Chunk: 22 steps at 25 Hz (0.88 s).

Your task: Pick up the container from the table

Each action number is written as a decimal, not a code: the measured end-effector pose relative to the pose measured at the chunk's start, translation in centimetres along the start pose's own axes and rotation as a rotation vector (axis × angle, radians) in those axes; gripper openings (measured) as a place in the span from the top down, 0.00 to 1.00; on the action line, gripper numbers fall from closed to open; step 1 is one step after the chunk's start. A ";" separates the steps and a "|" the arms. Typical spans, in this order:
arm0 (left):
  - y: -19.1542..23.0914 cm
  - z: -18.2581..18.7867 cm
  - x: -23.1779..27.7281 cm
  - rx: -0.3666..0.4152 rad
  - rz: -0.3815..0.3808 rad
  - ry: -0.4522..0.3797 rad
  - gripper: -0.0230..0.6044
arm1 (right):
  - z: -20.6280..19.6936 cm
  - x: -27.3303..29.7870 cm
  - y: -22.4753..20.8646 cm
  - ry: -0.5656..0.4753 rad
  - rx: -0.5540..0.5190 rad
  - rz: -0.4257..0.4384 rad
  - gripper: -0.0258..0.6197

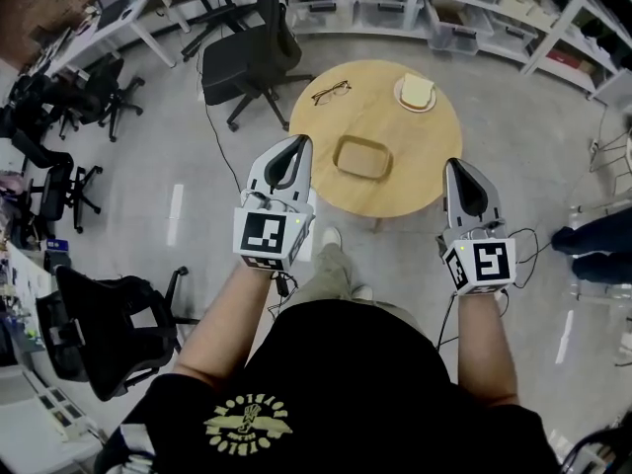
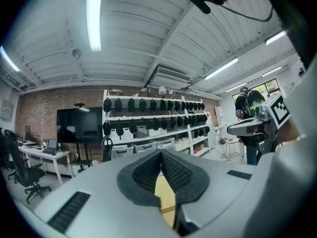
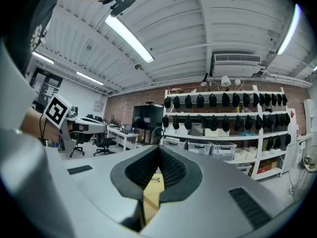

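Note:
The container (image 1: 362,157) is a shallow, light wooden tray lying near the middle of the round wooden table (image 1: 425,156). My left gripper (image 1: 300,142) hangs just off the table's near-left edge, short of the container, with its jaws shut and nothing in them. My right gripper (image 1: 457,165) is at the table's near-right edge, also shut and empty. In the left gripper view, the left gripper (image 2: 161,152) shows only a strip of yellow table top (image 2: 166,192) below its closed tips. In the right gripper view, the right gripper (image 3: 158,148) shows the same over the table top (image 3: 151,190).
A pair of glasses (image 1: 331,92) and a plate (image 1: 416,94) with a pale block lie on the table's far side. A black office chair (image 1: 252,57) stands behind the table. Another chair (image 1: 109,334) is at lower left. Shelves with bins (image 1: 444,8) line the back. A person's legs (image 1: 592,245) are at right.

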<state>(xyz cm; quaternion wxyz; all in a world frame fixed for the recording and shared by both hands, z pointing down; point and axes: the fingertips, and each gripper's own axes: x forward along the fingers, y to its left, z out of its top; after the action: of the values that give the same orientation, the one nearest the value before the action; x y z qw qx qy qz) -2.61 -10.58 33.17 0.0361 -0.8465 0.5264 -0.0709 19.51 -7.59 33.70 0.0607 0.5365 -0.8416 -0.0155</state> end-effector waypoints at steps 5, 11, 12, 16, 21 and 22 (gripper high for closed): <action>1.6 -0.6 3.2 -0.006 -0.031 -0.002 0.94 | -0.3 2.9 -0.3 0.016 -0.003 -0.022 0.94; 3.8 -1.3 6.6 -0.012 -0.057 -0.003 0.94 | -1.1 6.8 -0.7 0.033 0.005 -0.042 0.94; 4.2 -1.5 7.0 -0.015 -0.062 0.000 0.94 | -1.3 7.5 -0.8 0.038 0.009 -0.043 0.94; 4.9 -2.7 8.8 -0.020 -0.077 0.017 0.93 | -2.6 10.0 -1.0 0.069 0.026 -0.044 0.94; 6.0 -4.8 10.7 -0.035 -0.094 0.036 0.94 | -5.6 13.0 -1.4 0.117 0.039 -0.036 0.94; 6.2 -5.2 11.0 -0.037 -0.099 0.038 0.93 | -6.3 13.5 -1.3 0.127 0.037 -0.029 0.94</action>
<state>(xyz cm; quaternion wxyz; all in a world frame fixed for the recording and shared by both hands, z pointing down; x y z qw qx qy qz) -4.13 -23.08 38.36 0.0066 -0.8706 0.4856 -0.0790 15.78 -20.14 41.04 0.1038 0.5496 -0.8283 0.0335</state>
